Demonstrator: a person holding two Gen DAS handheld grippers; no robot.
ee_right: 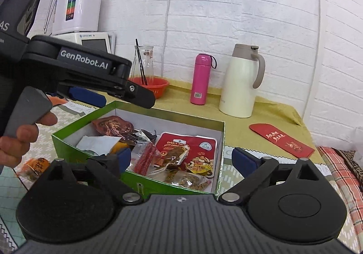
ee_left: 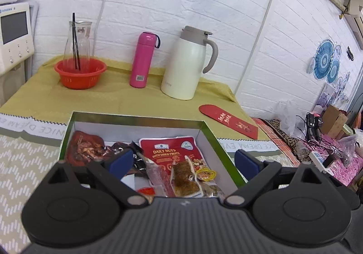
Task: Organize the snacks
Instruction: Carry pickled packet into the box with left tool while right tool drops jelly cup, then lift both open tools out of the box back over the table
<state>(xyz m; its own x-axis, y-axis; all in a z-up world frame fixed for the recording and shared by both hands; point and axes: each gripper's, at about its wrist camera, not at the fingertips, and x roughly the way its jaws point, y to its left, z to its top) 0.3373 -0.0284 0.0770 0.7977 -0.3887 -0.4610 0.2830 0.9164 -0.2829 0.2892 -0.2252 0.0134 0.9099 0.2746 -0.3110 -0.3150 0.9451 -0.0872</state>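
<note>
A green box (ee_left: 223, 140) with a white inside is placed on a patterned mat (ee_left: 25, 158) near the front of the table. Several snack packets are held in it. A red packet of nuts and dried fruit (ee_left: 169, 150) lies flat toward the right wall. A dark red packet (ee_left: 84, 147) lies in the far left corner. A clear packet of red sticks (ee_right: 145, 158) and a clear packet of brown pieces (ee_left: 185, 174) rest partly on the nuts packet. One orange packet (ee_right: 34, 167) is seen outside the box, on the mat at its left.

The left gripper (ee_left: 183, 158) is held above the near part of the box with its jaws spread wide; nothing is between them. The right gripper (ee_right: 182, 158) is held above the near corner of the box, jaws likewise wide apart and empty. In the right wrist view, the left gripper (ee_right: 113, 97) is seen from the side above the box's far left edge, with a hand (ee_right: 20, 136) on its grey trigger.

Behind the box, on a yellow cloth (ee_left: 118, 93), a red basket (ee_left: 80, 73) holding a glass carafe (ee_left: 78, 43), a pink bottle (ee_left: 143, 60) and a white jug (ee_left: 187, 63) are lined up along the wall. A red envelope (ee_left: 229, 121) lies to the right of the box.
</note>
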